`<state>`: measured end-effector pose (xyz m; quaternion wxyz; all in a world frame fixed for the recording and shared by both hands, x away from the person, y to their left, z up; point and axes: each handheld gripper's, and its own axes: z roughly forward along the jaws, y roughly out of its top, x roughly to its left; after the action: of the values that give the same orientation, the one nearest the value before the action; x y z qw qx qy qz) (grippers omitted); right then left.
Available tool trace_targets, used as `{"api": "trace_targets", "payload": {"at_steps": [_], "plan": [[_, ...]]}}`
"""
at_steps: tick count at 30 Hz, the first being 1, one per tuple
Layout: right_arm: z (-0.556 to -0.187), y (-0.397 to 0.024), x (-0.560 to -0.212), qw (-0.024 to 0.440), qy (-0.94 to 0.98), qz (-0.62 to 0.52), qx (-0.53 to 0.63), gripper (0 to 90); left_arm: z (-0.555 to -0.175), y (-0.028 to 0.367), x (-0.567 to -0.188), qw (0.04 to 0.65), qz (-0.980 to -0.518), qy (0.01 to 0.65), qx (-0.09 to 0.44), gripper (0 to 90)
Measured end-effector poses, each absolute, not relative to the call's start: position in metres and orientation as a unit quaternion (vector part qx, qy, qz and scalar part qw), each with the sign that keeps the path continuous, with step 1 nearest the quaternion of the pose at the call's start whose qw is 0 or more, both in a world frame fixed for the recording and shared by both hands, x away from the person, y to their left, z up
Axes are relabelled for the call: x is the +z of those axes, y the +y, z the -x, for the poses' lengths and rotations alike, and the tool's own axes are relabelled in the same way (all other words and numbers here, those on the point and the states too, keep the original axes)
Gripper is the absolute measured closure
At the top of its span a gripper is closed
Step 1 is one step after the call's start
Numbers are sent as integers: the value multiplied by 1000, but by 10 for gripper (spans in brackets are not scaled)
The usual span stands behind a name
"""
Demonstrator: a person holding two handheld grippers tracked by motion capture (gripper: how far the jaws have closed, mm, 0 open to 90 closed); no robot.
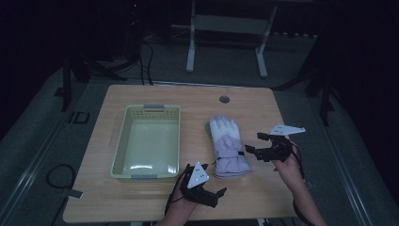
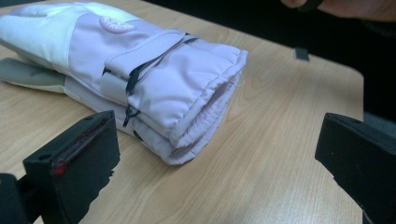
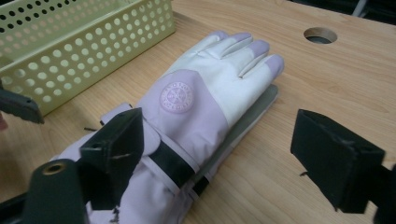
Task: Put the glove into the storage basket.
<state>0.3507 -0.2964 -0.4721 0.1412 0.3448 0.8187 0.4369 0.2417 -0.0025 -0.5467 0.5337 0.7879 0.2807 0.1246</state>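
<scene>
At the left of the high view we see the pale yellow basket [image 1: 147,141], with nothing in it, resting on the wooden counter [image 1: 254,188]. Just right of it, apart from its wall, lie the lilac and white gloves [image 1: 228,147], one stacked flat on the other, fingers pointing to the far edge and cuffs toward us. Their long axis runs near to far, roughly parallel to the basket's long side.

Our left tool [image 1: 209,194] sits low by the near edge, just in front of and slightly left of the cuffs. Its jaws stand wide apart with nothing between them, and in the left gripper view the cuff end [image 2: 205,100] lies straight ahead, a little left of the gap, close but not touched.

Our right tool [image 1: 258,143] hovers at the right flank of the gloves, about level with the wrist strap [image 3: 170,163]. It is released too: its jaws are spread and grip nothing, though in the right gripper view the left jaw overlaps the cuff; we cannot tell whether it touches.

We judge that both tools are about equally near. The left faces the cuffs end-on along the axis, the right faces them broadside, and the basket lies on the far side from the right.
</scene>
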Motion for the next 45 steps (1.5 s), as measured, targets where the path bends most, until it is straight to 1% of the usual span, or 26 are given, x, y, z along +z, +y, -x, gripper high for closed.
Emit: {"api": "trace_targets", "payload": {"at_steps": [1, 3, 8, 11, 12, 14, 16, 18, 19, 20, 23, 27, 28, 31, 32, 36, 37, 38, 41, 45], "plan": [[-350, -299, -472, 146, 817, -345, 438, 163, -242, -4, -545, 530, -789, 285, 123, 1], [-349, -302, -471, 138, 815, -348, 443, 130, -244, -7, -540, 521, -794, 292, 109, 1], [-351, -304, -469, 138, 801, -364, 455, 126, -249, -9, -523, 541, -783, 297, 75, 1], [-352, -304, -467, 131, 795, -361, 469, 117, -258, -12, -508, 544, -783, 291, 81, 1], [-352, -304, -467, 135, 793, -360, 472, 124, -263, -13, -504, 544, -783, 290, 88, 1], [-354, -304, -466, 130, 793, -363, 472, 141, -273, -15, -496, 544, -781, 293, 91, 0], [-356, -303, -465, 136, 793, -364, 470, 201, -285, -15, -489, 550, -773, 304, 86, 1], [-358, -304, -465, 136, 790, -364, 474, 245, -295, -18, -482, 544, -771, 321, 88, 1], [-358, -304, -465, 136, 790, -364, 474, 245, -295, -18, -482, 544, -771, 321, 88, 1], [-359, -304, -464, 133, 788, -364, 478, 291, -305, -21, -477, 536, -768, 336, 100, 1], [-364, -300, -466, 139, 793, -358, 474, 361, -318, -26, -475, 522, -770, 349, 113, 1], [-370, -296, -472, 142, 798, -352, 468, 387, -335, -29, -478, 510, -768, 370, 114, 9], [-371, -295, -474, 141, 799, -352, 467, 387, -337, -30, -479, 507, -765, 378, 124, 77], [-376, -293, -481, 135, 802, -357, 460, 388, -348, -33, -486, 491, -766, 396, 124, 123], [-377, -293, -484, 133, 802, -358, 459, 388, -351, -34, -489, 486, -765, 404, 123, 155], [-382, -289, -498, 125, 807, -364, 448, 394, -363, -38, -504, 450, -765, 445, 117, 173], [-382, -289, -498, 125, 807, -364, 448, 394, -363, -38, -504, 450, -765, 445, 117, 173], [-382, -287, -502, 122, 809, -365, 444, 394, -366, -39, -510, 434, -767, 457, 119, 173], [-384, -282, -511, 116, 813, -366, 438, 391, -370, -39, -522, 413, -773, 467, 115, 174], [-387, -278, -520, 109, 816, -370, 431, 385, -373, -37, -538, 404, -769, 488, 84, 174]]}}
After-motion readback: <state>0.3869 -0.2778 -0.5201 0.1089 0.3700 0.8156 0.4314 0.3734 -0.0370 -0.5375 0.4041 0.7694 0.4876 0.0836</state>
